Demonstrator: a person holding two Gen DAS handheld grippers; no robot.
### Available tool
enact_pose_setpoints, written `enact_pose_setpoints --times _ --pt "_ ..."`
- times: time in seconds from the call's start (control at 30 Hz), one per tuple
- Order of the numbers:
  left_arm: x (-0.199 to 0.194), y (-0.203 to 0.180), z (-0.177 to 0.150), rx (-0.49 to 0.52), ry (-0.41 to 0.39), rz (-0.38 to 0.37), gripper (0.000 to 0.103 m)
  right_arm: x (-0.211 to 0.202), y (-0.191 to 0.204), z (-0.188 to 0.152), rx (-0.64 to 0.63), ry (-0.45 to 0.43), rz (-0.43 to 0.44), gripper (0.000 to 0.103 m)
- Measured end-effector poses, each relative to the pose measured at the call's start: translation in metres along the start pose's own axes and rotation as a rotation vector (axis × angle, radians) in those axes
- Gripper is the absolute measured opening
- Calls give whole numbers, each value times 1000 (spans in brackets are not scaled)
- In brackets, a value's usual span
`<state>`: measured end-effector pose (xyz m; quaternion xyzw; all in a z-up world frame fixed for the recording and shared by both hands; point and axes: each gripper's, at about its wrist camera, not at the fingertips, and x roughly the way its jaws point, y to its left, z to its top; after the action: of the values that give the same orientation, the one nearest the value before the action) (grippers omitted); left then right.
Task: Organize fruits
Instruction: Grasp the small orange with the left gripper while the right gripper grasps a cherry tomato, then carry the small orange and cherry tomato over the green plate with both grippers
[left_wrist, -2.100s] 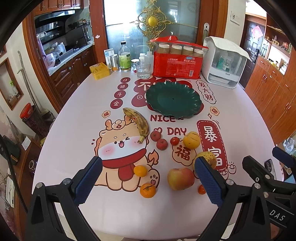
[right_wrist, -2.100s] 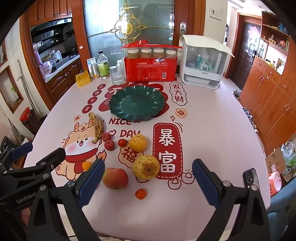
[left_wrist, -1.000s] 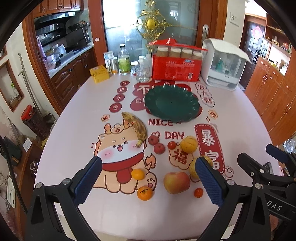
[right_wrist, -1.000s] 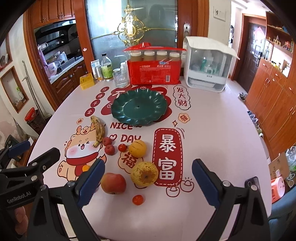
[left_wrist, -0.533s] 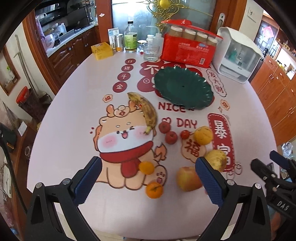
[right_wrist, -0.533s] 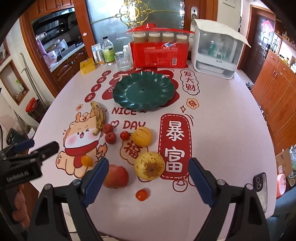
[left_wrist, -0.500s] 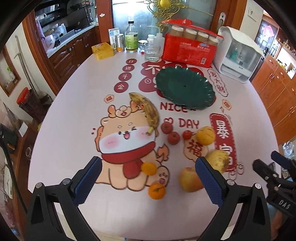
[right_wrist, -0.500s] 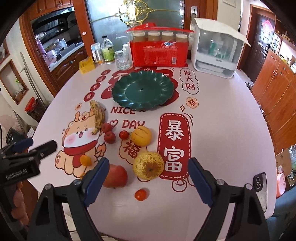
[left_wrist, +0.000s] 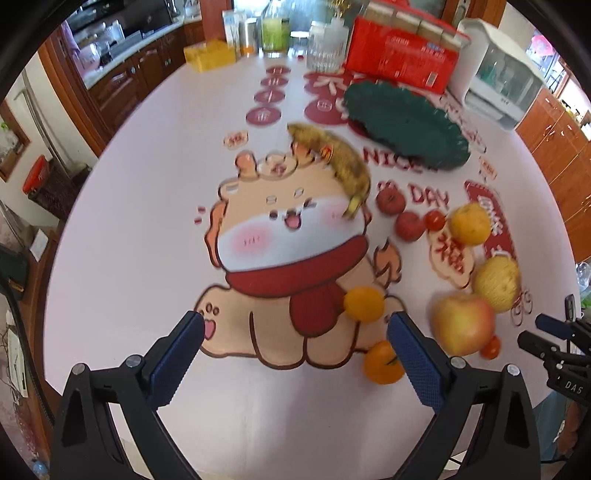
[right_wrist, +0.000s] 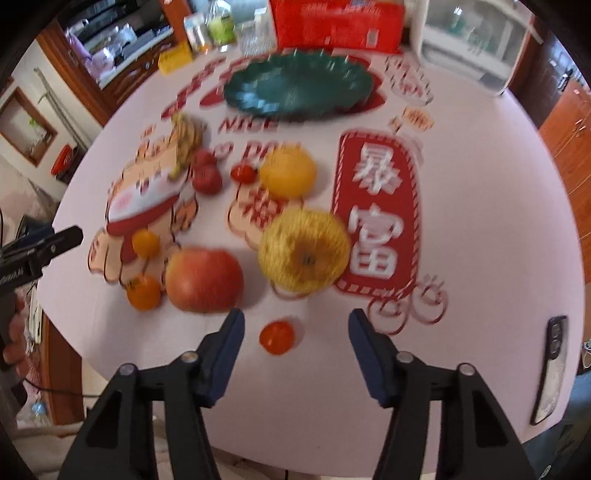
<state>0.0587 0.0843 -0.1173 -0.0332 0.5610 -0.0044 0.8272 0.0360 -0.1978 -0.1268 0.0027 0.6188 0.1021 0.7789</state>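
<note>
Right claw (right_wrist: 295, 328) half open, jaws just been closing, nothing gripped; small red tomato (right_wrist: 277, 336) sits between its tips on the pink printed bench (right_wrist: 480, 221), red-yellow apple (right_wrist: 204, 279) and rough yellow pear (right_wrist: 303, 250) just beyond. Left claw (left_wrist: 295, 332) wide open and empty, small orange tangerine (left_wrist: 382, 363) beside its right tip, dark green scalloped plate (left_wrist: 406, 125) far ahead.

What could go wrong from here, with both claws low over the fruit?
1. The right claw has just been closing, with nothing pressed between its pads; the small tomato sits toward one pad and may roll away.
2. The apple and yellow pear lie close by; a finger could nudge them.
3. The left claw is open near two small oranges; a bump could roll them toward the table edge.
</note>
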Motion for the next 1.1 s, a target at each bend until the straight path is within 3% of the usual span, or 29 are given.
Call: enact_pose_setpoints --times 0.13,0.3,0.5,0.87,1.1 --pt "24 -1 -3 -15 49 -49 95 19 6 -5 -13 37 38 50" --pt "50 -14 3 -6 97 -87 80 37 9 -5 -15 67 73 37" --pt "68 -31 10 19 135 -129 65 44 12 -4 -45 61 42 29" --pt "88 -53 15 72 174 -124 37 52 8 -5 -57 79 32 27" --pt "91 -64 17 104 155 -90 36 53 8 -6 -70 90 46 27"
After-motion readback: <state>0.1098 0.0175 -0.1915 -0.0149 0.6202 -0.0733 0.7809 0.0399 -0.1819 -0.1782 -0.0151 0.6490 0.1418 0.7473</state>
